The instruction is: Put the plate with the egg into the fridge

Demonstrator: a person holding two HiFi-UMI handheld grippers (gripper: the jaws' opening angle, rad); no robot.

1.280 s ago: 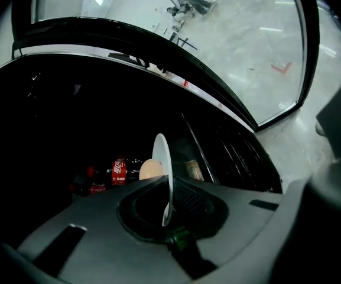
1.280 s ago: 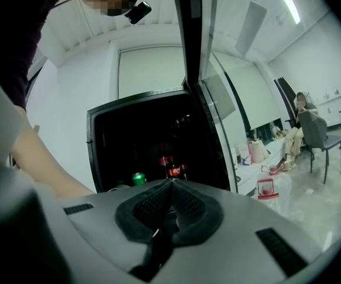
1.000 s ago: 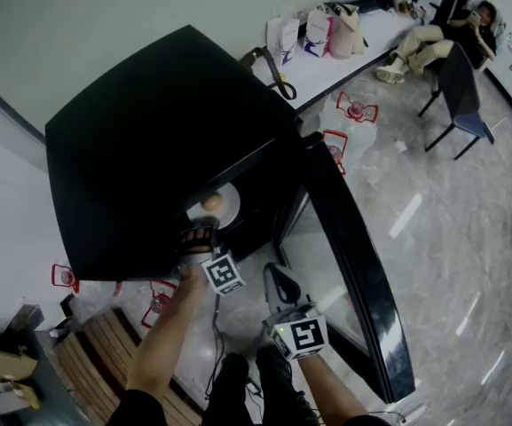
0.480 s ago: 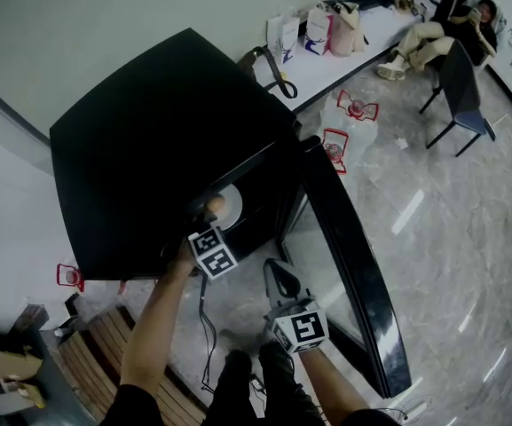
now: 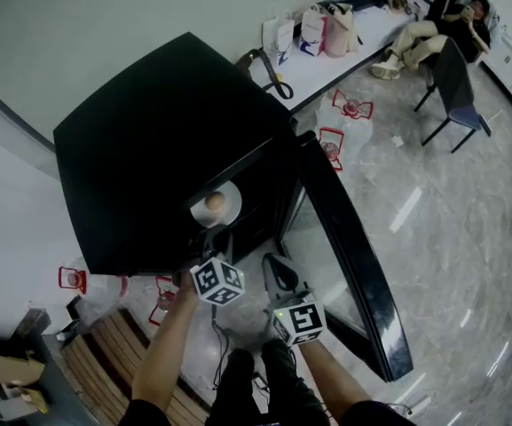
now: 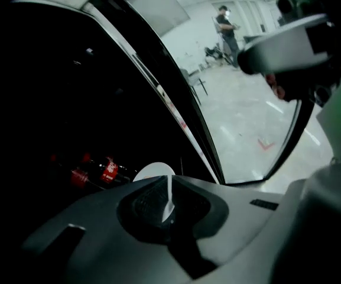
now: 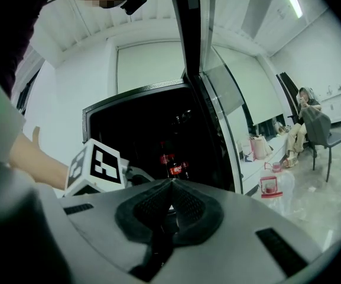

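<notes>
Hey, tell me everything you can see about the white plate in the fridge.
The plate is small, round and plain white, smooth-looking. It lies flat inside the black fridge, just within the opening, beside the open door. One brownish egg sits near its middle. Nothing else appears to touch it; what it rests on is too dark to see. In the left gripper view only its upper edge shows.

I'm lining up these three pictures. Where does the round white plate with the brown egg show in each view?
Head view: the round white plate sits at centre, inside the black fridge's opening.
Left gripper view: the plate is low centre, pale against the dark interior.
Right gripper view: not visible.
Shared landmark: the fridge's open glass door, in all three.
</notes>
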